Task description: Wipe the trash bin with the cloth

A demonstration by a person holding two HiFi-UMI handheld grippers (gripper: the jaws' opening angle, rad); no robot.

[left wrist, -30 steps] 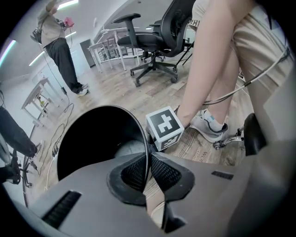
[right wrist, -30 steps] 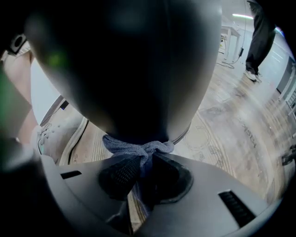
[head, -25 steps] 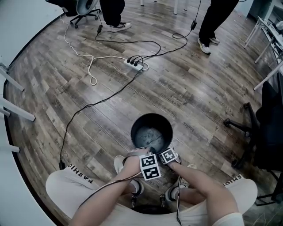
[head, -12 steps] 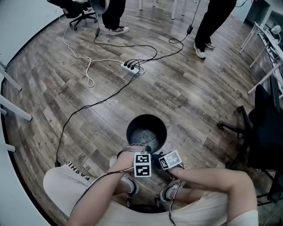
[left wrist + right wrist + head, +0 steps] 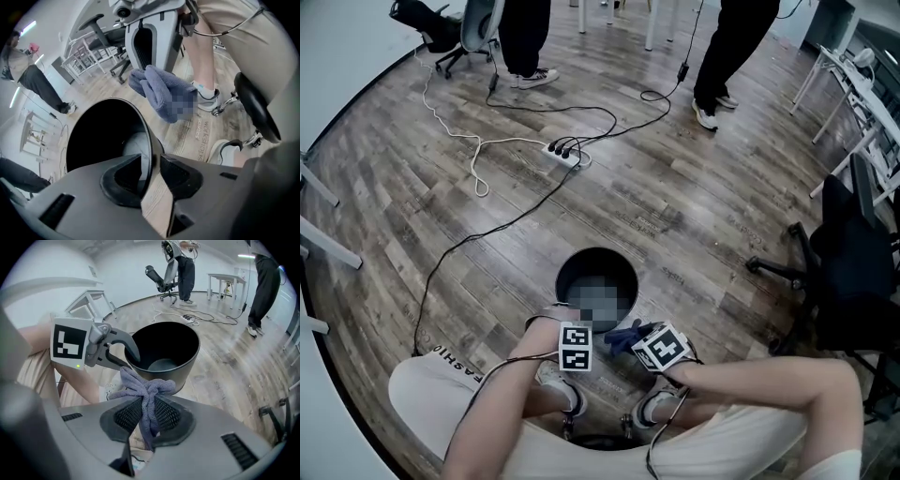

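The black round trash bin [image 5: 595, 272] stands on the wood floor right in front of my knees. My left gripper [image 5: 151, 173] straddles the bin's near rim [image 5: 149, 140], one jaw inside and one outside. Its jaws have just been closing, and a gap still shows beside the thin wall. The left gripper [image 5: 123, 352] also shows in the right gripper view, at the rim. My right gripper [image 5: 147, 413] is shut on the bunched blue-grey cloth [image 5: 145, 390]. It hangs above and just short of the bin, beside the left one. The cloth [image 5: 623, 336] also shows in the head view.
A power strip [image 5: 562, 150] with long cables lies on the floor beyond the bin. Two people [image 5: 727, 47] stand at the far side. An office chair [image 5: 844, 253] is at the right, and white table legs [image 5: 319, 244] are at the left. My shoes [image 5: 553, 384] rest near the bin.
My right gripper has lifted the cloth up from the bin's near rim. My left gripper has shifted a little along the rim. The bin stays in place.
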